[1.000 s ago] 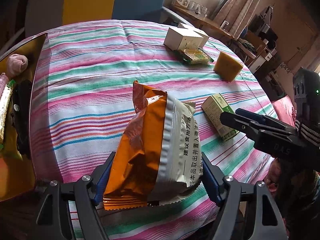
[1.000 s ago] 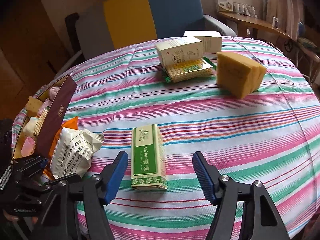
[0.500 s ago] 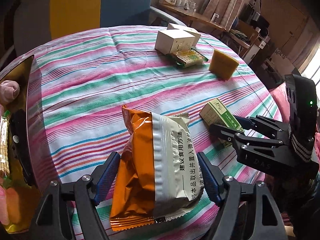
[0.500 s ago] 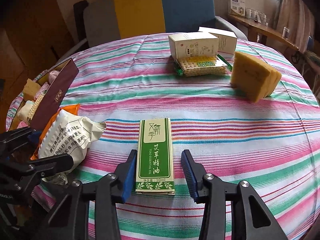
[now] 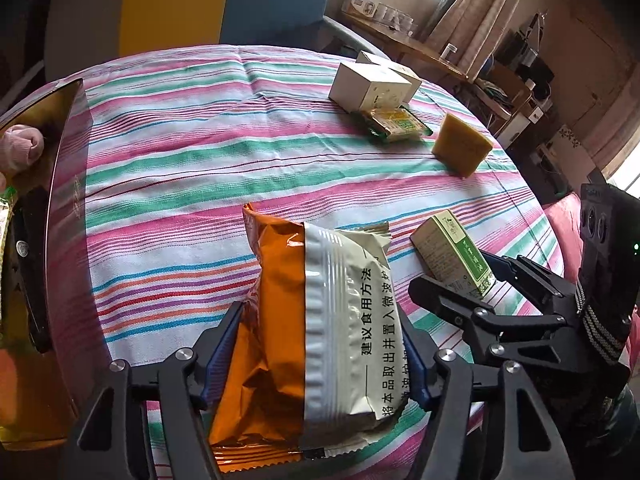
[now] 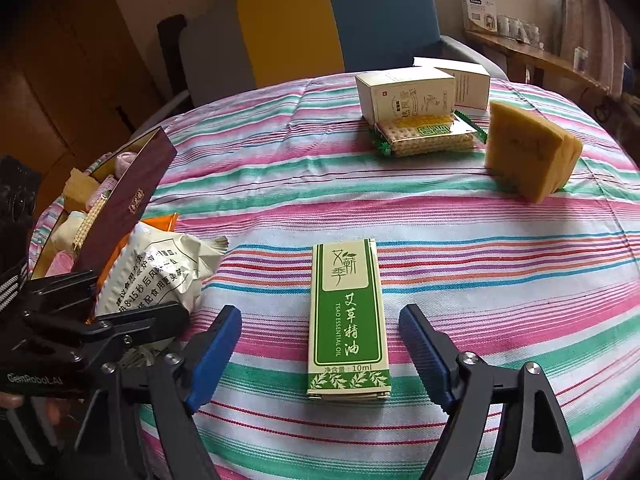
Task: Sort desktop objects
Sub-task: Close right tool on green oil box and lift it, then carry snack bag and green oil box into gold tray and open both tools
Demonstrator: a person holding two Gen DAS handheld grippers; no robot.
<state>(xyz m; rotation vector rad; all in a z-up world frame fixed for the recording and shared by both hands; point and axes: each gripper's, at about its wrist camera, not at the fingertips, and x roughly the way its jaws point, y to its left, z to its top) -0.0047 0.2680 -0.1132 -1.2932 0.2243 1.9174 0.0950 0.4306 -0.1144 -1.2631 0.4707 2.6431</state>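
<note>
Left gripper is closing its blue pads on an orange-and-white crinkled snack packet at the striped tablecloth's near edge; right gripper is opening, straddling a flat green oil box untouched.

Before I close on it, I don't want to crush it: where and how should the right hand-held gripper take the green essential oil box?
Grip the green essential oil box across its two long narrow sides near the middle, coming from above. It lies flat on the striped tablecloth, long axis running away between the opening jaws of the right hand-held gripper, pads clear of both sides.
</note>
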